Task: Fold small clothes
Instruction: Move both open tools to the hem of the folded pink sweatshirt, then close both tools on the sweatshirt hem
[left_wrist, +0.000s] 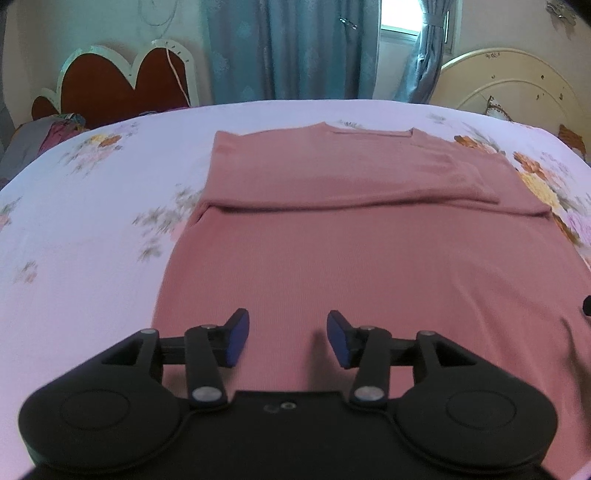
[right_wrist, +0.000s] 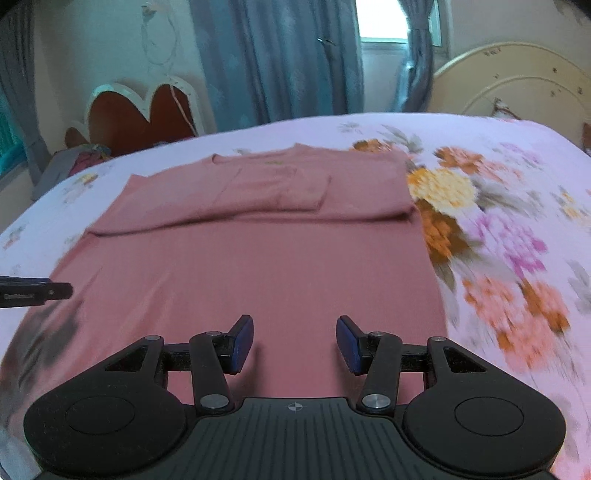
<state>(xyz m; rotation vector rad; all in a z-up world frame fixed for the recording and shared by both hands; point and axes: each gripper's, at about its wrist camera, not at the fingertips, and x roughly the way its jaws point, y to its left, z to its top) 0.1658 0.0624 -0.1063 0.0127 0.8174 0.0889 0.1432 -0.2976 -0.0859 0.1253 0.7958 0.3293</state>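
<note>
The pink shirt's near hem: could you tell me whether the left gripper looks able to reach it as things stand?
Probably yes: the left gripper hangs open just above the pink shirt near its hem, with nothing between them.

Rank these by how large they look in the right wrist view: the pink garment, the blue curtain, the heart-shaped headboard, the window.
1. pink garment, the largest.
2. blue curtain.
3. heart-shaped headboard.
4. window, the smallest; curtains hide part of it.
The garment lies nearest the camera, so true sizes may differ.

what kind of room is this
Most likely a bedroom: the pink garment lies on a bed with a floral sheet, a curved cream headboard stands at its end, and blue curtains cover a window.
</note>
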